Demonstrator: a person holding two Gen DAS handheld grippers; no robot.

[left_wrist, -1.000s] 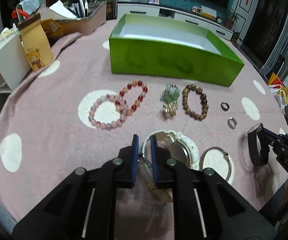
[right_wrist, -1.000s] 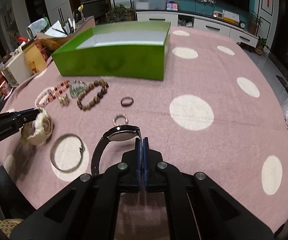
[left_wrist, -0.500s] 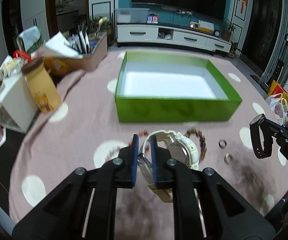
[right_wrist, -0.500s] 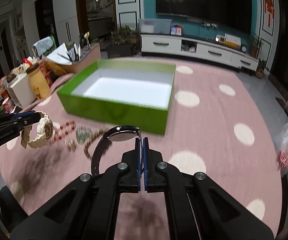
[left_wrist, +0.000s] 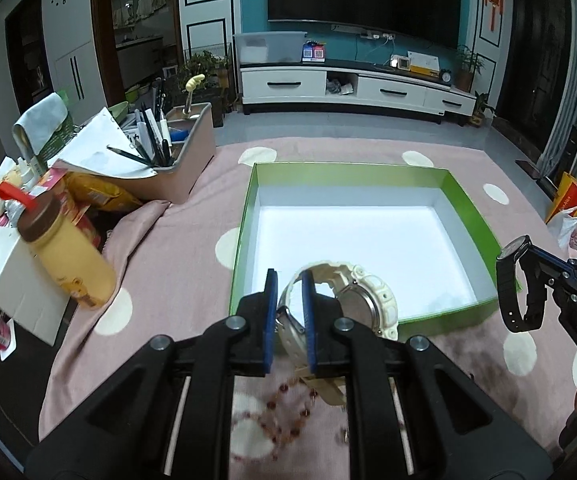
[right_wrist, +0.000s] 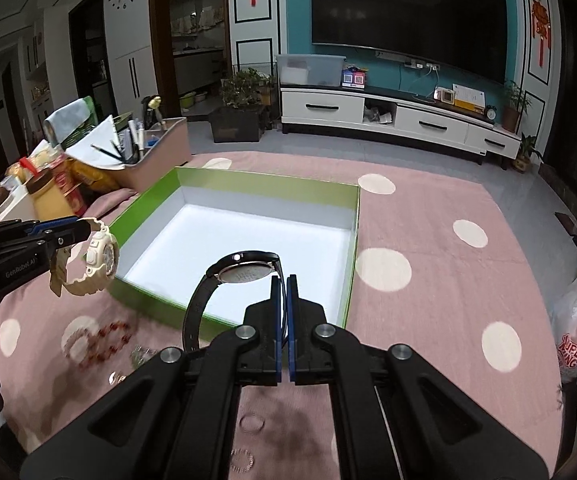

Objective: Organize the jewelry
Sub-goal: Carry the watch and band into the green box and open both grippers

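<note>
Above the near edge of the green box (left_wrist: 368,168), the cream watch (left_wrist: 352,300) hangs in the left gripper (left_wrist: 288,312), jaws clamped on its strap. Watch is clear of the counter (right_wrist: 428,216), its case turned toward the box's white floor. In the right wrist view the same watch (right_wrist: 96,256) sits at the box's near left corner. The black watch (right_wrist: 232,276) is held in the right gripper (right_wrist: 284,308), jaws pressed together on the thin band, dial face tilted up over the near wall of the box. Box interior holds nothing. Behind both grippers, near the counter's near edge, lie blurred bead bracelets (right_wrist: 100,340) and a small ring (right_wrist: 251,423) on the pink spotted cloth. At the counter's left edge: a yellow bottle (left_wrist: 68,256) and a pen holder (left_wrist: 176,152).
</note>
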